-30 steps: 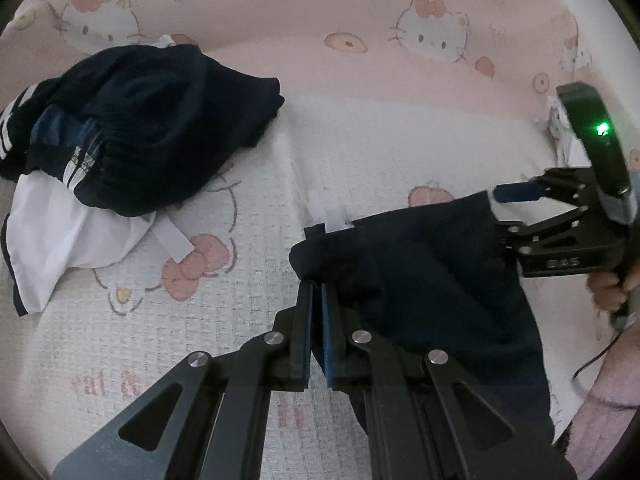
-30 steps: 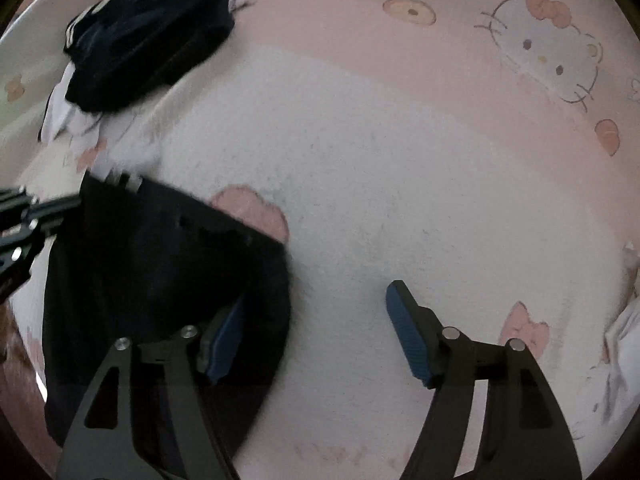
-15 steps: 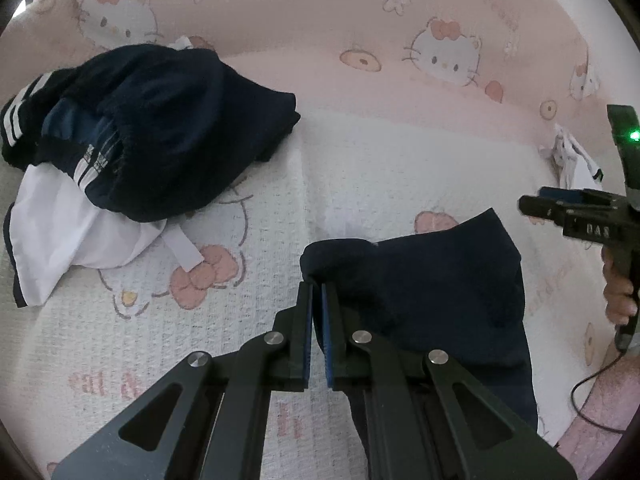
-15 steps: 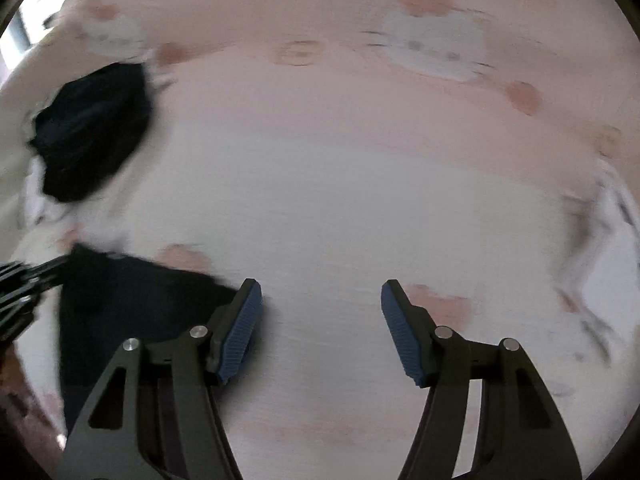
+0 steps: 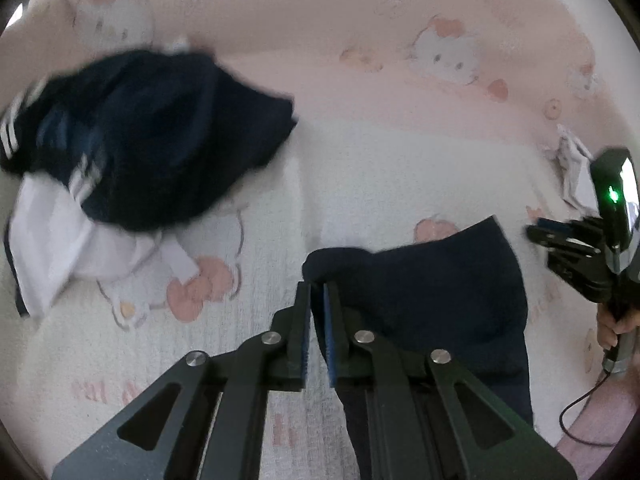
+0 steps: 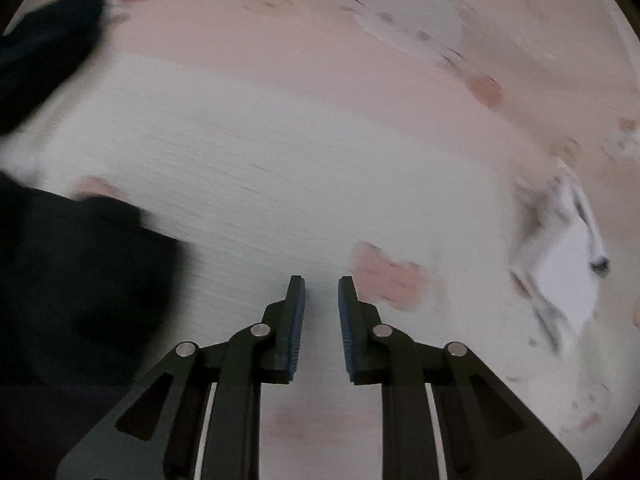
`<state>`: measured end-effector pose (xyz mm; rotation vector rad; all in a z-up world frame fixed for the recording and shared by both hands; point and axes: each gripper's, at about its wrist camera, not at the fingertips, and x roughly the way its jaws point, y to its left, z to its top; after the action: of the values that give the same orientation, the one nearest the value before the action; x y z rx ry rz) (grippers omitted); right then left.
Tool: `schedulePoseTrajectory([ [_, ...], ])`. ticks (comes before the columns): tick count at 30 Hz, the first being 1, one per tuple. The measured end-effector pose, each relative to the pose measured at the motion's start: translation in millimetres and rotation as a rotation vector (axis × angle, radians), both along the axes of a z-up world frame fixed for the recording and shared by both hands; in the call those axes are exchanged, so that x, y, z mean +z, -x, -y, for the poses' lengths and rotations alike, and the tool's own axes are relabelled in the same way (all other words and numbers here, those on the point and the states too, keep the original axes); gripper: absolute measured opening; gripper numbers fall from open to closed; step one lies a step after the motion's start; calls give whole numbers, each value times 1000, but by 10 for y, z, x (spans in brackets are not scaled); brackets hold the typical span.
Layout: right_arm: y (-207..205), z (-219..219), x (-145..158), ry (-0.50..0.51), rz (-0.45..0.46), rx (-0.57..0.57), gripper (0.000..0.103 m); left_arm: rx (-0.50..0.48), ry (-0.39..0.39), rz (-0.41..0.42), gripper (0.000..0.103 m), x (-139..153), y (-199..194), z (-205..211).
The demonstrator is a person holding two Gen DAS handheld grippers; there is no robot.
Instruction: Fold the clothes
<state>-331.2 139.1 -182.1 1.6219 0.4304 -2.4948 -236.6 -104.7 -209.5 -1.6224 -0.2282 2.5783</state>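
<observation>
A dark navy garment (image 5: pixel 432 280) lies spread on the pink and white cartoon-cat bed sheet (image 5: pixel 360 168). My left gripper (image 5: pixel 317 292) is shut on its near left corner, which bunches up at the fingertips. My right gripper (image 6: pixel 321 284) hovers over bare sheet to the right of the garment (image 6: pixel 80 280). Its jaws stand a narrow gap apart with nothing between them. In the left wrist view the right gripper (image 5: pixel 540 232) is just off the garment's right edge, held by a hand (image 5: pixel 616 324). Both views are motion-blurred.
A heap of dark navy clothes with white stripes (image 5: pixel 152 136) lies at the back left on top of a white garment (image 5: pixel 52 240); it shows again as the dark heap (image 6: pixel 40 52). A small white crumpled item (image 6: pixel 568 264) lies to the right. A black cable (image 5: pixel 580 420) hangs below the hand.
The right gripper let go of the garment's right corner, swung away to the right and narrowed its jaws. The garment dropped flat onto the sheet. The left gripper kept its hold.
</observation>
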Motion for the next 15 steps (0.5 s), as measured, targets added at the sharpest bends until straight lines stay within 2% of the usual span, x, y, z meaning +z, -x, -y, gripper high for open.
schedulePoseTrajectory([
  [1, 9, -29, 35, 51, 9, -7, 24, 19, -26, 9, 51, -24, 3, 38],
  [2, 18, -58, 69, 103, 17, -13, 29, 38, -52, 13, 51, -44, 2, 76],
  [3, 28, -87, 104, 154, 26, -20, 39, 47, -55, 6, 51, -31, -4, 92],
  [6, 55, -174, 208, 309, 52, -39, 60, 40, -64, -11, 51, 7, -18, 93],
  [8, 47, -81, 214, 367, 77, -3, 63, 23, -74, 0, 51, -12, -16, 70],
  [10, -67, 139, 114, 320, 97, 49, 60, 12, -63, 22, 51, -59, -10, 14],
  [11, -166, 252, 48, 249, 100, 66, 51, 12, -32, 16, 51, -58, -11, -17],
  [14, -286, 333, 83, 117, 26, 86, 48, 27, 75, -23, 50, -3, -13, -62],
  [15, -314, 310, 100, 65, 4, 82, 40, 44, 93, -36, 50, 33, -10, -36],
])
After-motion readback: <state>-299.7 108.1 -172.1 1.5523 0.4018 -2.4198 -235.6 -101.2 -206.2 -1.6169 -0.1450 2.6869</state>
